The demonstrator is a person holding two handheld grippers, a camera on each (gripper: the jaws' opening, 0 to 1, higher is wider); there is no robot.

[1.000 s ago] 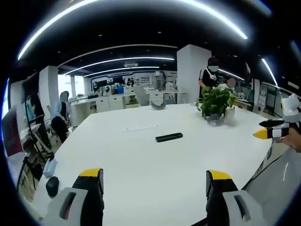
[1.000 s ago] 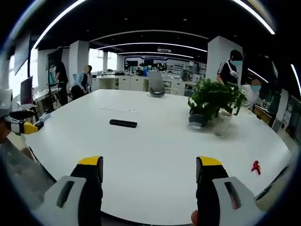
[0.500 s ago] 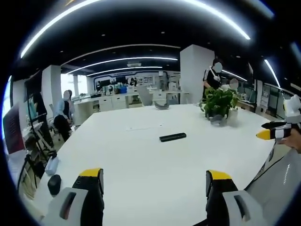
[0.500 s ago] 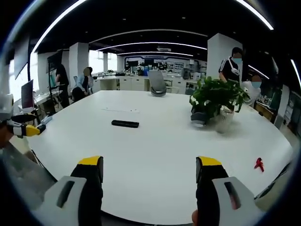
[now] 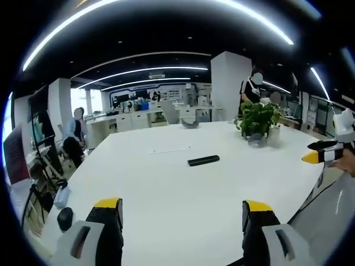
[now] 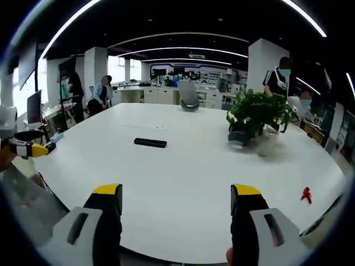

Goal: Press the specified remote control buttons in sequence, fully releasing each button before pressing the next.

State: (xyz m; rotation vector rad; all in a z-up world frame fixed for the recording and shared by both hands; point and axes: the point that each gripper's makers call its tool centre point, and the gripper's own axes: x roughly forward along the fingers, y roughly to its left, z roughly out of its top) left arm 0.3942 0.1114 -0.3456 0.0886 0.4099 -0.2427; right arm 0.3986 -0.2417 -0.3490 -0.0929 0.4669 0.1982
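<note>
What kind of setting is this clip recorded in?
Most likely an open-plan office or lab. A big white table carries a black remote control and a potted plant; behind it stand a swivel chair, rows of white desks and several people, under long ceiling light strips.

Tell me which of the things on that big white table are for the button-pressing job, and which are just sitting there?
For the job:
- remote
- left gripper, open
- right gripper, open

Just sitting there:
- potted plant
- small red object
- white strip beyond the remote
</note>
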